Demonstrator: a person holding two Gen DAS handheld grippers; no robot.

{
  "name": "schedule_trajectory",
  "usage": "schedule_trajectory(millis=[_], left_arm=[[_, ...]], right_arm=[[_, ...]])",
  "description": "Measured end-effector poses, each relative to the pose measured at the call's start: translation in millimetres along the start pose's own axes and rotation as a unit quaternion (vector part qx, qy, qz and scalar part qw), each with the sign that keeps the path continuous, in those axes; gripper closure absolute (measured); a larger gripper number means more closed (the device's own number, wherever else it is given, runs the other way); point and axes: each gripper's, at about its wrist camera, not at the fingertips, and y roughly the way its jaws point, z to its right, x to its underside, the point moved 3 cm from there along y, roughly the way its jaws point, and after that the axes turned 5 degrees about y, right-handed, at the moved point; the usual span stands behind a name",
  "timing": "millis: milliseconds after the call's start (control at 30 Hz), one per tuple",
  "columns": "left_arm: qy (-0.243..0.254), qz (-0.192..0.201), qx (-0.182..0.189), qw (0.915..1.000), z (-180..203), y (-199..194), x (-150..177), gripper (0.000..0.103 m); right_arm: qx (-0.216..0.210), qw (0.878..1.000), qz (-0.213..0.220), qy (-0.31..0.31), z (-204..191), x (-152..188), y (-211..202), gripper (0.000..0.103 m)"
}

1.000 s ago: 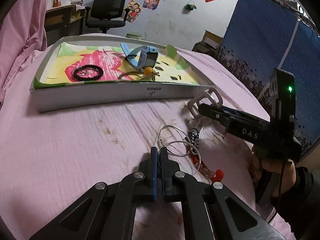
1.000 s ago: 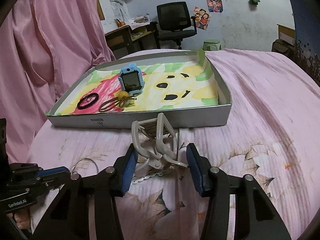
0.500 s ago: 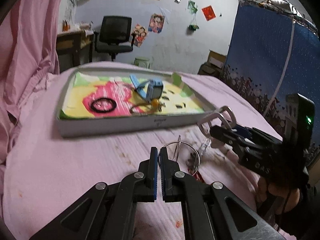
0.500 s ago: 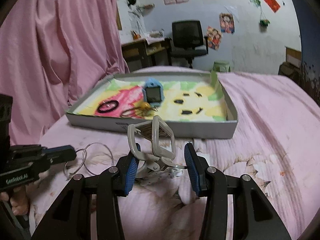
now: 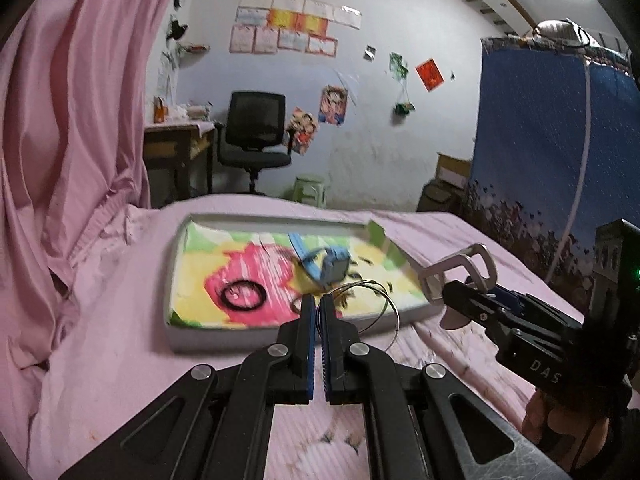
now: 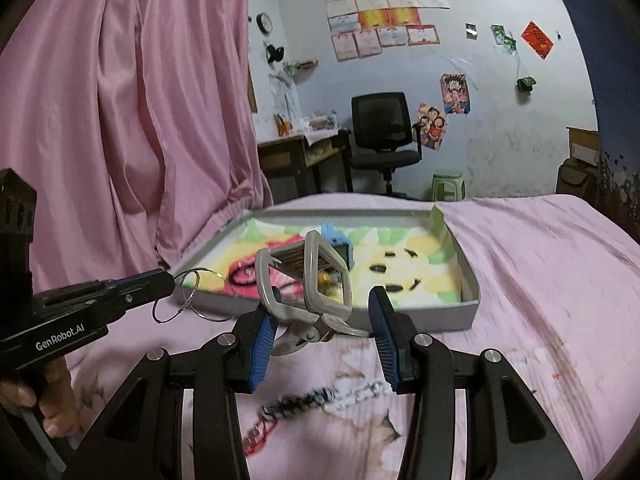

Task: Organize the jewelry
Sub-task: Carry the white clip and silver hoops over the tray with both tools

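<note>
2 thin wire bangles (image 5: 372, 300) dangle beside grey hair claw (image 6: 304, 280).

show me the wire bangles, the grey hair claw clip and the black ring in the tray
wire bangles (image 5: 386, 300), left wrist view, on the thin hoop wire
grey hair claw clip (image 6: 308, 276), right wrist view, on its centre bar
black ring (image 5: 243, 295), left wrist view, on its band

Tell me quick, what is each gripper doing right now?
Left gripper: shut on the thin silver wire bangles.
Right gripper: shut on the grey plastic claw hair clip.
</note>
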Motion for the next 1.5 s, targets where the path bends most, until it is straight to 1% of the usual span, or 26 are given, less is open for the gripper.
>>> schedule_trajectory(millis=[267, 500, 667, 867, 1100, 1333, 1500], left_arm=[[-0.021, 0.025, -0.028, 0.9991, -17, 13, -24, 0.1], [-0.031, 0.044, -0.068, 0.9962, -33, 36, -42, 0.1], [-0.029, 0.046, -0.091, 0.9944, -37, 54, -46, 0.1], [-0.025, 0.037, -0.104, 0.9935, -41, 79, -47, 0.1], [-0.032, 0.009, -0.109, 0.9934, -50, 107, -45, 0.1], [-0.057, -0.052, -0.093, 0.9927, -59, 137, -41, 0.1], [-0.059, -0.092, -0.08, 0.9908, -59, 153, -33, 0.1]], right_arm=[[-0.005, 1.0, 0.026, 0.005, -7, -23, 10, 0.062], [-0.003, 0.999, 0.041, 0.001, -14, -40, 33, 0.062], [0.008, 0.998, 0.055, 0.007, -13, -49, 52, 0.062], [0.019, 0.998, 0.062, 0.002, -14, -61, 76, 0.062], [0.033, 0.998, 0.051, -0.003, -10, -63, 101, 0.062], [0.048, 0.999, 0.011, 0.013, 5, -61, 132, 0.062], [0.071, 0.997, -0.021, 0.022, 14, -52, 147, 0.062]])
